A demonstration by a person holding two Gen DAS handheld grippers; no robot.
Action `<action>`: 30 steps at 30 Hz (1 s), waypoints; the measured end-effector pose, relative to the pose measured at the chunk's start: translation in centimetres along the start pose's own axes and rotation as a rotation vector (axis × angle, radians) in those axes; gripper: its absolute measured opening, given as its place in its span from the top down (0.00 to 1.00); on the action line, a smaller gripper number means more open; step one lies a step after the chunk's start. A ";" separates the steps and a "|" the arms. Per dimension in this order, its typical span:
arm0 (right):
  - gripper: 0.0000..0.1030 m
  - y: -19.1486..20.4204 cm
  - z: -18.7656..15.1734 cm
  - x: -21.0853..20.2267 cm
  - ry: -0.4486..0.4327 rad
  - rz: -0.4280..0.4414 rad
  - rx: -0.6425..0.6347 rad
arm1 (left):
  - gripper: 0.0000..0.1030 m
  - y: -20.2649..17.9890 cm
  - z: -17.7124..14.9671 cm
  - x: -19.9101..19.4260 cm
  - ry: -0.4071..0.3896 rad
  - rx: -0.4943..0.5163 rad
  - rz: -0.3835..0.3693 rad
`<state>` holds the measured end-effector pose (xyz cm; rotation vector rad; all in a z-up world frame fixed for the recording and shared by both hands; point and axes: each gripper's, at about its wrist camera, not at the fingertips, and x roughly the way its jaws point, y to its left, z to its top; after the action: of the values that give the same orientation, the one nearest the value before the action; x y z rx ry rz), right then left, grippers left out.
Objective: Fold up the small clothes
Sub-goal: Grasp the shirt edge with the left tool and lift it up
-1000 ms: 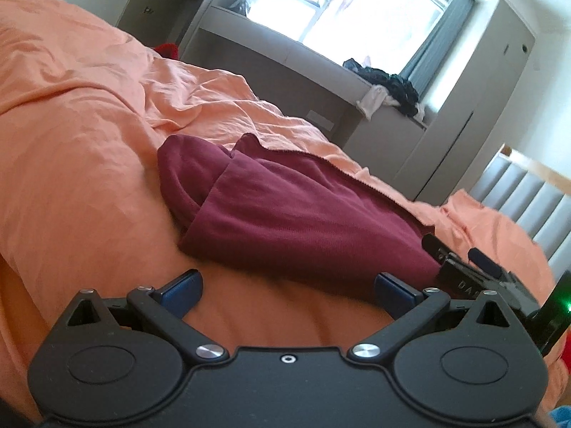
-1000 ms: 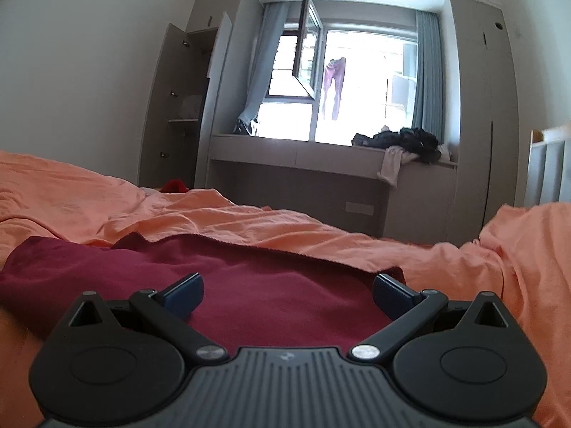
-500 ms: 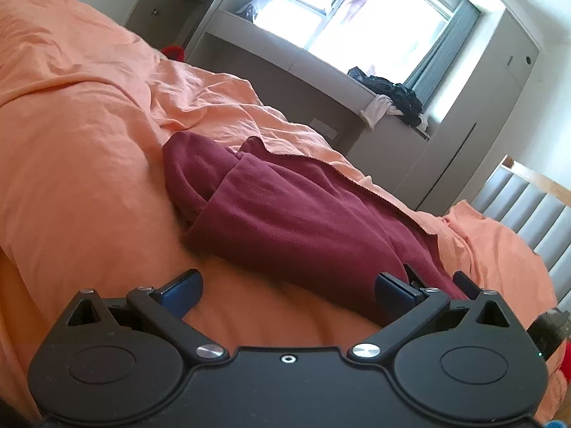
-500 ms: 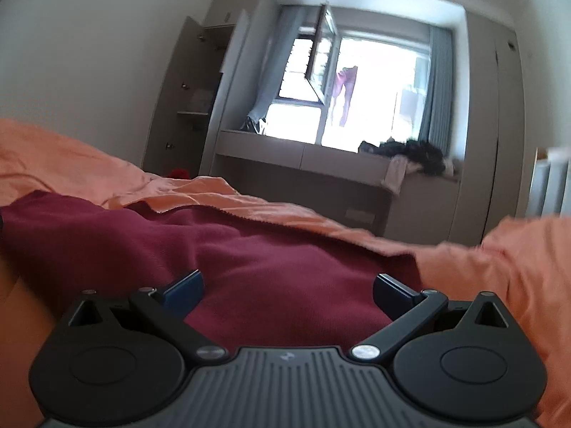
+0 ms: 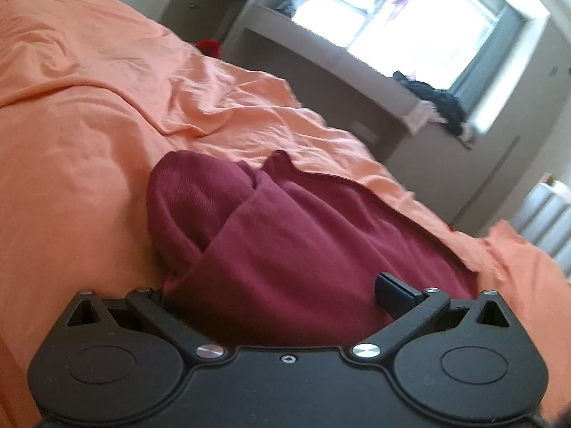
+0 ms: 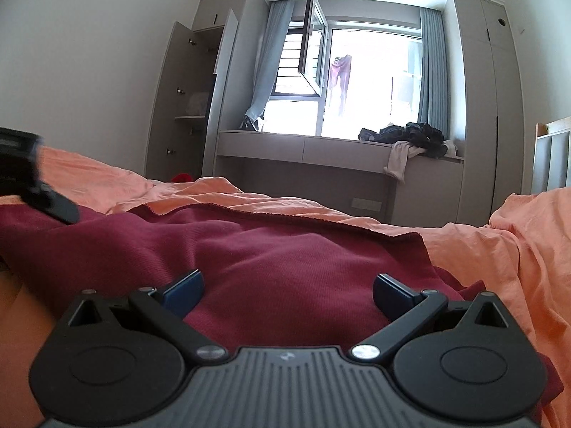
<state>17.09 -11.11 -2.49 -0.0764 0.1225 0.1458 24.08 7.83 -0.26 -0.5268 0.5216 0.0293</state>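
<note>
Garment – maroon, partly folded, lying on the orange sheet, its rolled end away from the window
Left gripper – jaws wide apart, cloth bunched between them, one pad hidden under it
Right gripper – jaws wide apart, low over the garment, holding nothing
Dark clothes – on the ledge under the window

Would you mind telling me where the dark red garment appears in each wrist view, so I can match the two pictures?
Left wrist view: the dark red garment fills the centre and lower middle, running into the left gripper.
Right wrist view: it spans the lower half, under the right gripper.
Shared landmark: the dark clothes pile on the window ledge.
</note>
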 end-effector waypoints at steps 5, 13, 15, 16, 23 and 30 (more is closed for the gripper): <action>0.00 0.1 -0.1 -0.1 0.001 -0.003 0.008 | 0.00 -0.8 -0.6 0.7 -0.056 0.055 0.047; 0.00 0.4 -0.3 -0.1 -0.006 -0.005 0.014 | 0.00 -0.7 -1.5 0.0 -0.087 0.082 0.049; 0.00 0.4 -0.3 -0.1 -0.007 -0.006 0.016 | 0.00 -0.7 -1.5 -0.1 -0.088 0.085 0.049; 0.00 0.4 -0.3 -0.1 -0.008 -0.006 0.017 | 0.00 -0.7 -1.5 -0.1 -0.089 0.084 0.049; 0.00 0.4 -0.4 -0.1 -0.007 -0.008 0.018 | 0.01 -0.4 -1.3 -0.2 -0.082 0.086 0.034; 0.00 0.6 0.0 0.0 0.010 -0.011 0.027 | 0.21 0.2 -1.6 -1.3 -0.103 0.061 -0.003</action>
<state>17.00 -10.51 -2.58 -0.0507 0.1338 0.1323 22.18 7.34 -0.95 -0.4638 0.4195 0.0376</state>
